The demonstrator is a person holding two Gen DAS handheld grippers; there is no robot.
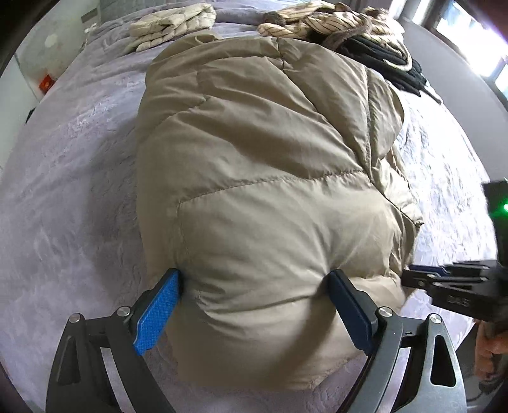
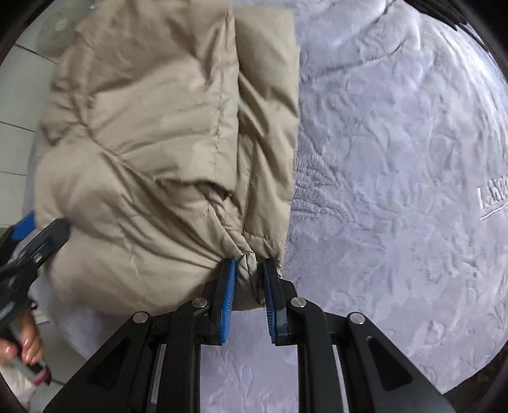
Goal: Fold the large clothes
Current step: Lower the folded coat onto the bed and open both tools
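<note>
A big beige puffer jacket (image 1: 254,152) lies folded in a thick bundle on the lilac bedspread (image 1: 79,190). My left gripper (image 1: 257,282) straddles the jacket's near end with its jaws wide apart, blue pads pressing into the puffy fabric on both sides. My right gripper (image 2: 249,273) is shut on a pinched corner of the jacket (image 2: 152,133) at its near right edge. The right gripper also shows at the right edge of the left wrist view (image 1: 412,274). The left gripper shows at the left edge of the right wrist view (image 2: 44,232).
A folded cream quilted garment (image 1: 171,25) lies at the far end of the bed. A heap of striped and black clothes (image 1: 349,31) lies at the far right. The bedspread (image 2: 397,159) stretches bare to the right of the jacket.
</note>
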